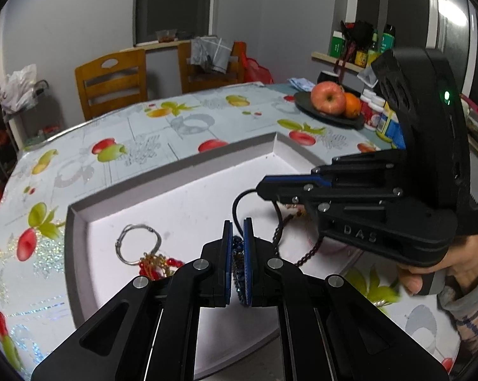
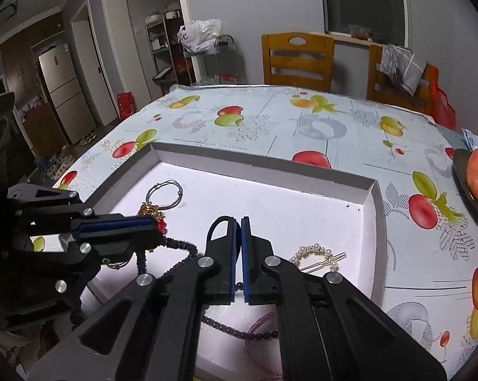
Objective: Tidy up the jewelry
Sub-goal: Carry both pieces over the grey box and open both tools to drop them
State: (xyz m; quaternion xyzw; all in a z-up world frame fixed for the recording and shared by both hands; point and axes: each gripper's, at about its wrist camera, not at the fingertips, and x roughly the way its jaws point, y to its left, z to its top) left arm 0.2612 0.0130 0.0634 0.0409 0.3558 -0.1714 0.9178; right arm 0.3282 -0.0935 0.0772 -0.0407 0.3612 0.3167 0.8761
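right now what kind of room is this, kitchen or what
Most likely a home dining area by a kitchen: a fruit-print tablecloth, wooden dining chairs, a plate of fruit, and a fridge through the doorway.

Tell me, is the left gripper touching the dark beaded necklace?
Touching. In the left wrist view the left gripper has its pads shut on the dark beaded necklace.

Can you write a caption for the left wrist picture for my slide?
Left gripper jaws clamp a blue beaded bracelet above the white tray, right gripper alongside.
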